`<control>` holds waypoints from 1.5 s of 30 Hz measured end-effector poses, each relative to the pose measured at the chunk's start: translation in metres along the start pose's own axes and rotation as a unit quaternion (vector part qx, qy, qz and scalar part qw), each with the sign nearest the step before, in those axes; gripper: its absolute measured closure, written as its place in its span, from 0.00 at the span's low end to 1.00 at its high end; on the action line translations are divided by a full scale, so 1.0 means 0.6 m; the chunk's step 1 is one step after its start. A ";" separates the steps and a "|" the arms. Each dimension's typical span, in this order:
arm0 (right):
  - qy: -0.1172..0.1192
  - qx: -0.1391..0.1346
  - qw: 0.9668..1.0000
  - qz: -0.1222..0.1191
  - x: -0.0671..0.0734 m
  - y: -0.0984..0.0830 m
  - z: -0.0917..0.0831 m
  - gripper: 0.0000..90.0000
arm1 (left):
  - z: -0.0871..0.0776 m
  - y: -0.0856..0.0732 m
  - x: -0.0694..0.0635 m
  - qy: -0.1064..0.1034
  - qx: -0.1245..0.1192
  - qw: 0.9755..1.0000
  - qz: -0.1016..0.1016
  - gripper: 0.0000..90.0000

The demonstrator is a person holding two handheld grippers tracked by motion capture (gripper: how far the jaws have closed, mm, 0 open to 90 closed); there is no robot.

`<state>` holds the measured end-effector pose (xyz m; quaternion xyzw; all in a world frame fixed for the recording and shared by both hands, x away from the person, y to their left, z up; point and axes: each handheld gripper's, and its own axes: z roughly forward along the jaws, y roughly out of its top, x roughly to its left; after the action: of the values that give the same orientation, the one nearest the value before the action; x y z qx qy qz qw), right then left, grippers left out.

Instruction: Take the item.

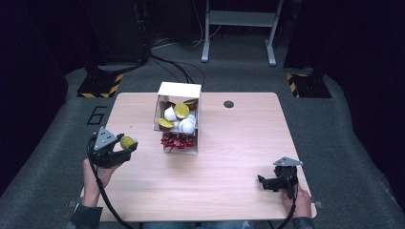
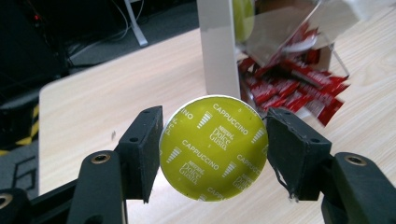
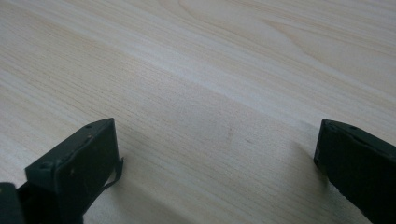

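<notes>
My left gripper is shut on a yellow-green coffee capsule with "Cappuccino" printed on its lid, held above the table's left side. Both pads press on the capsule's rim. An open white box stands at the table's middle back, holding more yellow-lidded and white capsules and red sachets. At the table's front right, my right gripper rests low over bare wood, its jaws wide open with nothing between them.
The light wooden table has a small round cable hole at the back right. A grey metal frame stands on the floor beyond the table. Black cables run across the floor behind the box.
</notes>
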<state>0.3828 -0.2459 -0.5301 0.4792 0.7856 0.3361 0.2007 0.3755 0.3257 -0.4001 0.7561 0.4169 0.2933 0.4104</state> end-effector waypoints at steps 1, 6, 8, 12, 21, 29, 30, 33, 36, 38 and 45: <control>0.001 0.001 1.000 -0.002 0.000 0.000 0.000 0.00 | 0.004 -0.009 0.002 -0.002 0.001 1.000 -0.003 0.43; 0.000 0.000 1.000 0.000 0.000 0.000 0.000 0.00 | 0.015 -0.041 0.010 -0.007 0.009 1.000 -0.024 0.43; 0.002 0.001 1.000 -0.002 -0.001 0.000 0.000 0.00 | 0.020 -0.051 0.013 -0.010 0.014 0.999 -0.029 0.43; 0.000 0.000 1.000 0.000 0.000 0.000 0.000 0.00 | 0.033 -0.073 0.019 -0.015 0.022 0.999 -0.041 0.43; 0.002 0.001 1.000 -0.002 -0.001 0.000 -0.001 0.00 | 0.059 -0.112 0.026 -0.021 0.044 0.997 -0.061 0.43; 0.000 0.000 1.000 0.000 0.000 0.000 0.000 0.00 | 0.078 -0.137 0.032 -0.028 0.067 0.995 -0.071 0.43; 0.000 0.000 1.000 0.000 0.000 0.000 0.000 0.00 | 0.081 -0.140 0.033 -0.027 0.070 0.995 -0.073 0.43; 0.000 0.000 1.000 0.000 0.000 0.000 0.000 0.00 | 0.090 -0.148 0.034 -0.030 0.087 0.993 -0.074 0.43; 0.000 0.000 1.000 0.000 0.000 0.000 0.000 0.00 | 0.098 -0.151 0.036 -0.033 0.092 0.992 -0.080 0.43; 0.000 0.000 1.000 0.000 0.000 0.000 0.000 0.00 | 0.099 -0.148 0.037 -0.034 0.098 0.992 -0.075 0.43; 0.000 0.002 1.000 -0.001 0.000 0.000 0.000 0.00 | 0.110 -0.136 0.046 -0.048 0.121 0.988 -0.086 0.42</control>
<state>0.3827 -0.2458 -0.5299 0.4793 0.7865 0.3341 0.2002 0.4088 0.3505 -0.5005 0.7746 0.4930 0.1677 0.3589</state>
